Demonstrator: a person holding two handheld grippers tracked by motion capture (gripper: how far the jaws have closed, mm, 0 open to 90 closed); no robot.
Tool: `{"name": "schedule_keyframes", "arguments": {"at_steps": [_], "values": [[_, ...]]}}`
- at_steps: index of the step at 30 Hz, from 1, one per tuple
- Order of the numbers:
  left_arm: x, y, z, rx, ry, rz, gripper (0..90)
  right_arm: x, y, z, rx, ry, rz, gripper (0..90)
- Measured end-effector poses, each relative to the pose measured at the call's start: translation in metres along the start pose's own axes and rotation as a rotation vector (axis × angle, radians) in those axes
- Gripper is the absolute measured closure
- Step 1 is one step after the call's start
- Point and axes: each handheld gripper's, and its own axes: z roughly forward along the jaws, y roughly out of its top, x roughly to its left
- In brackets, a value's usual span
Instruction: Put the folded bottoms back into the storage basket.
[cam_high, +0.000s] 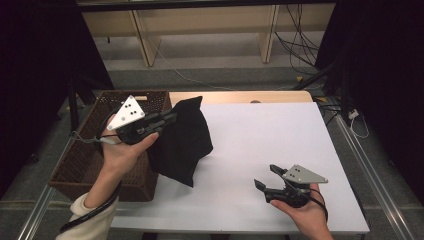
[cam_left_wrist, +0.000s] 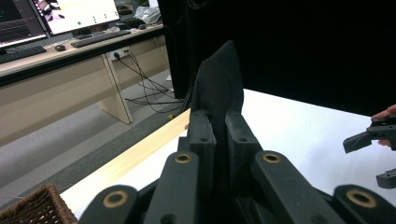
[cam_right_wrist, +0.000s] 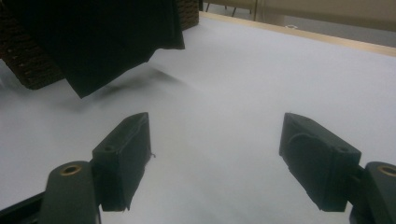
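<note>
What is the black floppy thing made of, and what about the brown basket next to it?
The black floppy thing looks like soft matte cloth: it hangs in folds from the left gripper, whose jaws pinch it, and shows no shine. The brown basket looks like woven wicker or rattan, with a criss-cross weave on its walls; real or plastic strands is hard to tell.

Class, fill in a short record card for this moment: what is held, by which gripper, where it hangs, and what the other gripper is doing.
Held item: black cloth
Holder: left gripper, jaws shut on the cloth's upper edge
Cloth position: lifted, hanging beside the wicker basket, lower corner above the white table
Other gripper: right gripper, jaws open, holding nothing, low over the table's near right part
</note>
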Motion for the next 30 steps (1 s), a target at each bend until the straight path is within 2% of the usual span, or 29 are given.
{"name": "schedule_keyframes", "arguments": {"at_steps": [30], "values": [[0.0092,0.0022,-0.0087,0.005,0.028,-0.011,82.8,-0.0004,-0.0006,0.0007,-0.002,0.0,-0.009,25.8]]}}
